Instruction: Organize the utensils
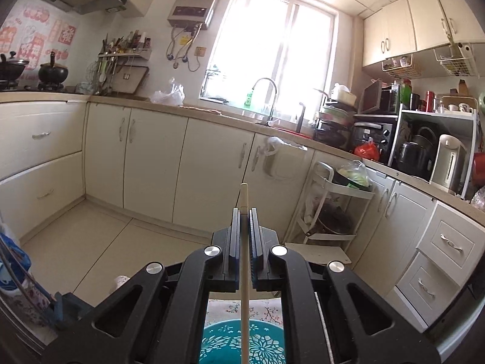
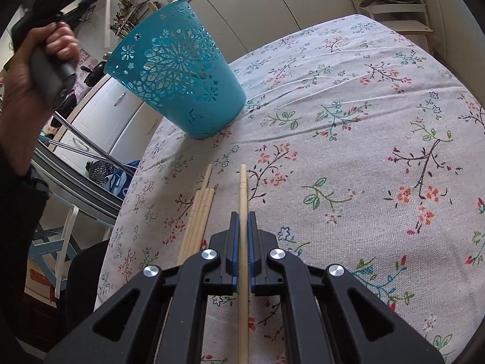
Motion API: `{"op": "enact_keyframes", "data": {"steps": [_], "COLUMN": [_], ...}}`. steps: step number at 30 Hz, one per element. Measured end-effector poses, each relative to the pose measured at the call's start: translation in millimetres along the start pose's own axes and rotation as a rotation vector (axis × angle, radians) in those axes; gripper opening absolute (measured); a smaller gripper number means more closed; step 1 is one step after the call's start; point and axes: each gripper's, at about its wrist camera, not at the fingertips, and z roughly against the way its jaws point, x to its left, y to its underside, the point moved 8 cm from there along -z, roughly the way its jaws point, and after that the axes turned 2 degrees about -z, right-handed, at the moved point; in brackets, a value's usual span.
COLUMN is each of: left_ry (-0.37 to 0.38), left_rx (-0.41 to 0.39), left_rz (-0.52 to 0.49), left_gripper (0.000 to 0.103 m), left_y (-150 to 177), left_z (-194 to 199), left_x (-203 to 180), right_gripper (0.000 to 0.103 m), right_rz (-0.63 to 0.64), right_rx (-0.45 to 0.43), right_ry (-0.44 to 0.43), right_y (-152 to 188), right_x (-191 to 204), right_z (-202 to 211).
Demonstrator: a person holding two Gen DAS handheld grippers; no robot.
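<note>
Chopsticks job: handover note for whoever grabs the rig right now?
Left hand-held gripper: shut on one chopstick, raised above the teal basket.
Right hand-held gripper: shut on another chopstick, low over the floral tablecloth.
Basket stands on the cloth, at its far left side in the right wrist view. A loose bundle of chopsticks lies on the cloth just left of the right gripper.
Done: two sticks picked up. Whether any are in the basket already cannot be told.
Left: drop both held sticks into the basket, then clear the bundle.
</note>
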Motion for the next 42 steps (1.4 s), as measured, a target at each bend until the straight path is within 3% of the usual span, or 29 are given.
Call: {"op": "enact_keyframes", "data": {"steps": [9,17,19,22,26,35,42], "left_ry": [-0.028,-0.048,-0.058,-0.084,-0.115,-0.199,-0.188], "left_rx": [0.080,0.265,0.282,0.280,0.256,0.260,0.259], "left_rz": [-0.051,-0.116,-0.121,-0.129,-0.139,-0.155,-0.185], "left_gripper": [0.005,0.007,0.015,0.036,0.052,0.067,0.075], "left_y": [39.5,77.6,85.3,92.6,99.4,121.2,132.1], "left_z": [-12.7,-11.8,-1.5,23.5,66.8,154.5,195.9], "left_x": [4.7,10.8,14.4,19.6,27.2,45.1,36.2], "right_gripper": [0.006,0.006,0.006,0.006,0.006,0.006,0.006], "right_rz": [-0.016,-0.001,0.013,0.043,0.079,0.213,0.289], "right_rx": [0.004,0.001,-0.002,-0.002,0.003,0.022,0.046], "right_ry": [-0.020,-0.007,0.004,0.030,0.077,0.218,0.298], "right_y": [-0.4,-0.7,-0.6,0.3,0.7,1.4,1.8], "right_x": [-1.3,-0.4,0.9,4.5,5.8,15.0,19.5], "right_z": [0.7,1.4,1.8,1.3,3.5,-1.5,-5.4]}}
